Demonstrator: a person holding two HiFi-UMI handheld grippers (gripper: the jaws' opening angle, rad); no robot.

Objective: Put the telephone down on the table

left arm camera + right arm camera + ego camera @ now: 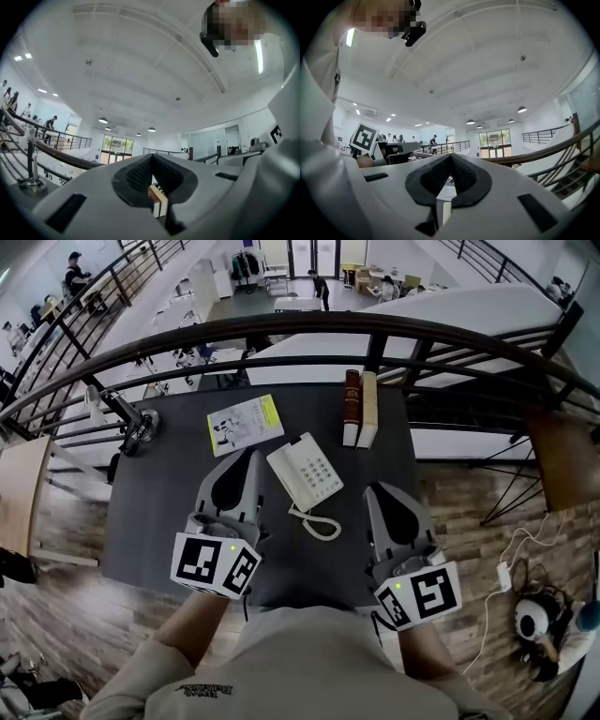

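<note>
A white telephone [305, 472] lies flat on the dark table [169, 512], handset in its cradle, with its coiled cord [317, 521] curled on the near side. My left gripper [251, 454] hovers above the table just left of the phone; its jaws are shut and empty, apart from the phone. My right gripper [375, 488] hovers to the phone's near right, jaws also together with nothing in them. In the left gripper view the jaw tips [151, 157] meet. In the right gripper view the tips [451, 156] touch too.
Two upright books [359, 409] stand at the table's far edge, and the left gripper view shows the books [158, 201] through the jaw opening. A printed sheet [246, 424] lies far left, beside a clamped lamp base [139, 427]. A curved railing [281, 329] runs behind. Cables [504, 576] lie on the floor to the right.
</note>
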